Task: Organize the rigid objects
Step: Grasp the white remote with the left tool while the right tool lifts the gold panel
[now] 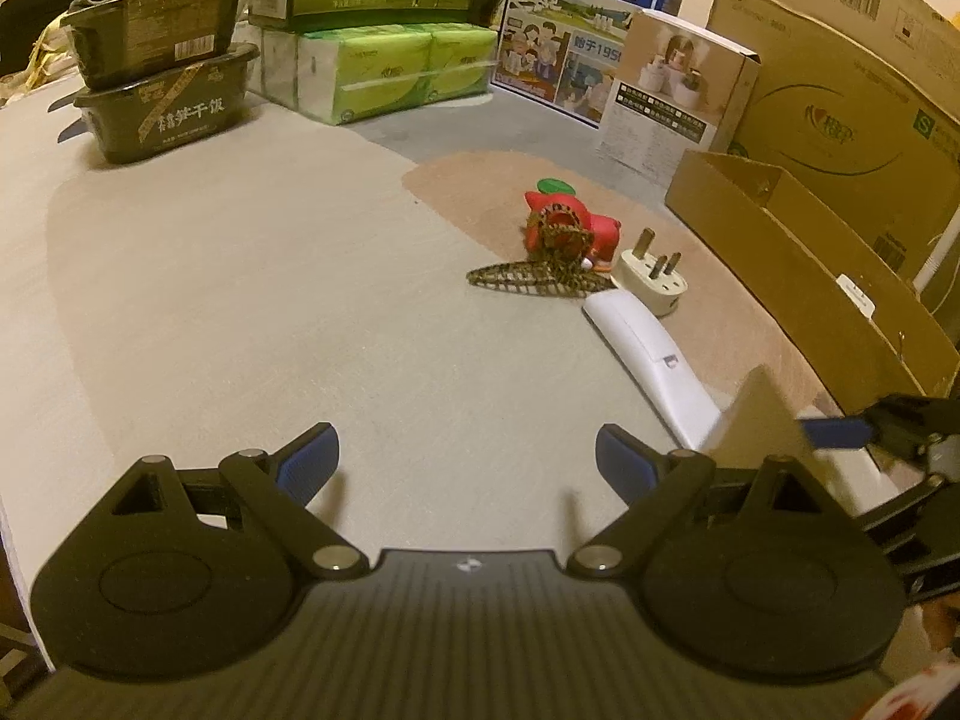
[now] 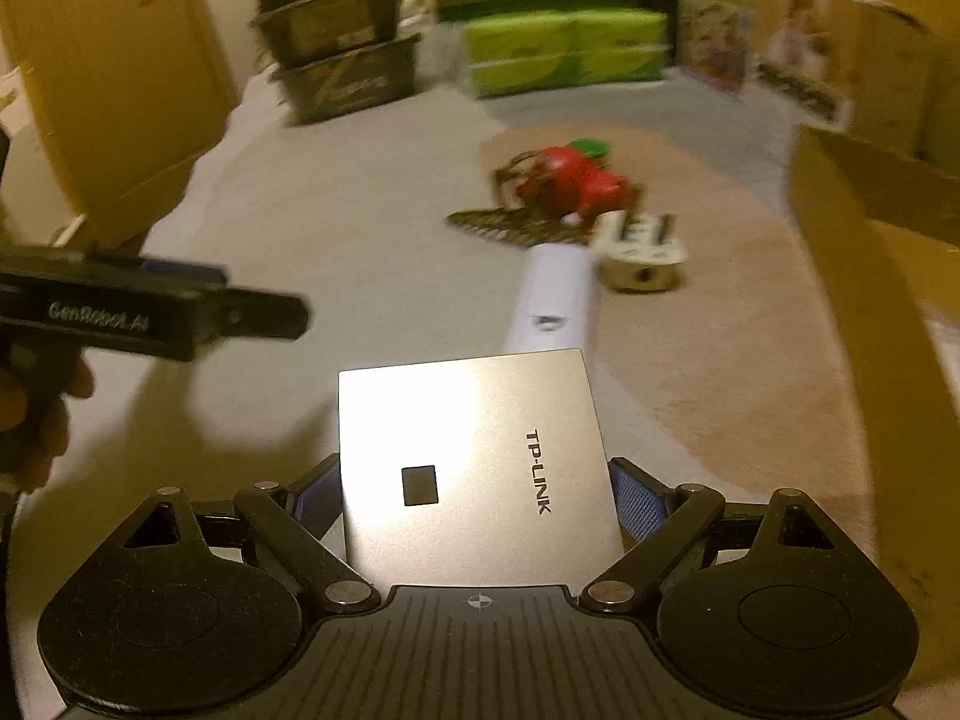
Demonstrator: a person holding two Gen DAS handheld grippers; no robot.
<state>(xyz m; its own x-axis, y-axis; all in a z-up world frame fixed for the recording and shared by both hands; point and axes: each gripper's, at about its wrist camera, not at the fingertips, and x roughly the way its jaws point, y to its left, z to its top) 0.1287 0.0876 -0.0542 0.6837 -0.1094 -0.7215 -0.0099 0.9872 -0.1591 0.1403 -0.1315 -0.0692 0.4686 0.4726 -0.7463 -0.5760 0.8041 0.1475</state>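
While right gripper (image 2: 477, 489) jaws clamp the stiff, slick, light router (image 2: 474, 456) by its edges, left gripper (image 1: 468, 459) jaws stand apart, empty.

From the left wrist view, bare table (image 1: 240, 312) spreads wide from nine to twelve o'clock, open for passage. At ten o'clock two stacked dark trays (image 1: 162, 78) block the far edge; at twelve, tissue packs (image 1: 396, 69) and milk cartons (image 1: 585, 30) wall the back. At one o'clock a red toy (image 1: 573, 228), a white plug (image 1: 654, 282) and a white remote (image 1: 645, 354) lie close together, narrowing the way. At two to three o'clock an open cardboard box (image 1: 804, 276) stands. At three o'clock the right gripper (image 1: 840, 429) with its silver plate (image 1: 759, 420) crowds in.
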